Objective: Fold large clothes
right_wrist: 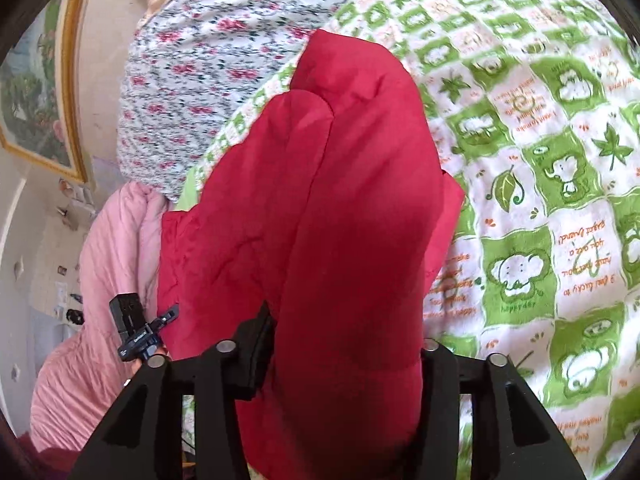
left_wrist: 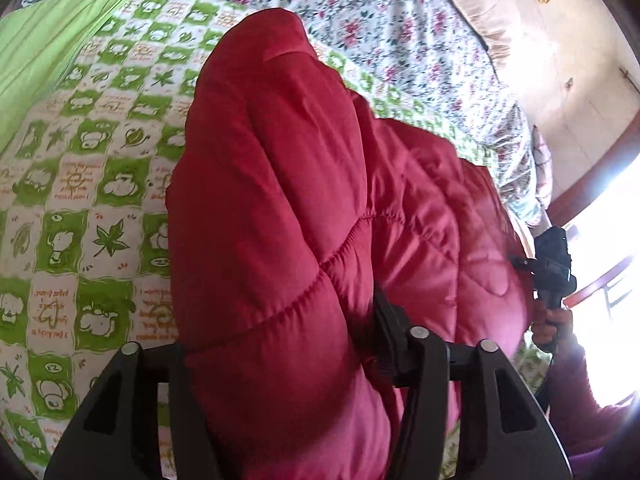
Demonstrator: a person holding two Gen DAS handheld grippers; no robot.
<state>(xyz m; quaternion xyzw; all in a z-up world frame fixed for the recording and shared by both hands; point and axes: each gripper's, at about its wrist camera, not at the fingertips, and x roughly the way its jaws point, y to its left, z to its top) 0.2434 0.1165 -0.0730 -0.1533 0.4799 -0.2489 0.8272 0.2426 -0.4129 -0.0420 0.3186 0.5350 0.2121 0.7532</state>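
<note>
Both grippers' jaws clamped on red quilted jacket (left_wrist: 304, 208) over green-checked bedspread (left_wrist: 92, 184), floral sheet (left_wrist: 384, 20) beyond.

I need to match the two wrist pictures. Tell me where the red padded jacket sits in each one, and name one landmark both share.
Left wrist: red padded jacket fills the centre, clamped in the left gripper.
Right wrist: it fills the centre, clamped in the right gripper.
Shared landmark: the green checked blanket, left in the left view, right in the other.
</note>
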